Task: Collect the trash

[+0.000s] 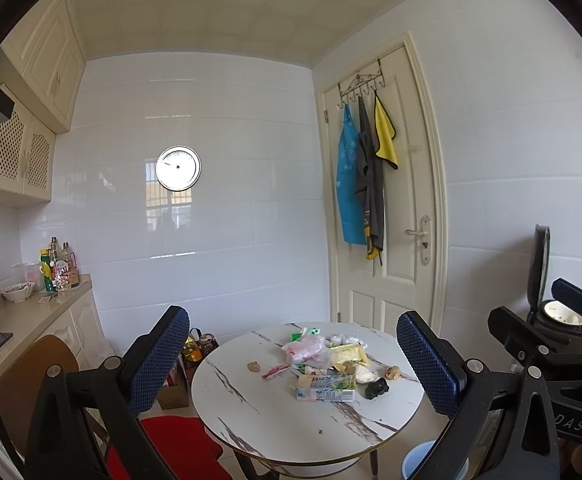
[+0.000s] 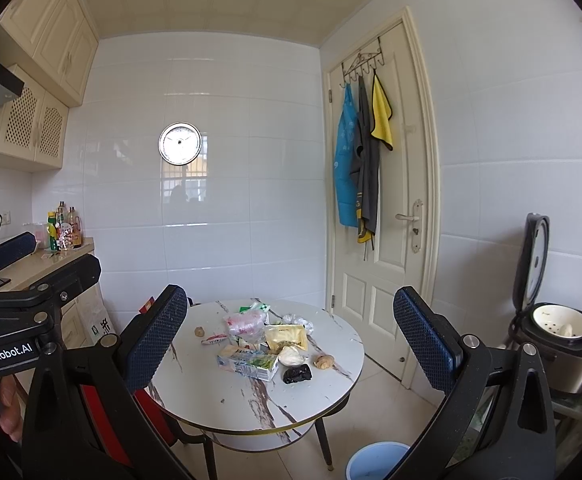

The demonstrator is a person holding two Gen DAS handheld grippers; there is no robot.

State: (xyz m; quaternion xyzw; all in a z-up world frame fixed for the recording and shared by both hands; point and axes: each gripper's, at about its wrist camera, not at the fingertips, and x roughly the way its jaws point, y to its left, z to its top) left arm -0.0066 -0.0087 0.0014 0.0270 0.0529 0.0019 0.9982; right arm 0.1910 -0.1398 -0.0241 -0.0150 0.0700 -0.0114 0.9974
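Observation:
A pile of trash lies on a round marble-look table: a green-white carton, a yellow pouch, a pink-white plastic bag, a black lump, a red wrapper and brownish scraps. My left gripper is open and empty, held back from the table. My right gripper is open and empty, also short of the table. A light blue bin stands on the floor under the table's near right edge.
A chair with a red cushion stands left of the table. A kitchen counter with bottles runs along the left. An open rice cooker sits at the right. A closed door with hanging cloths is behind.

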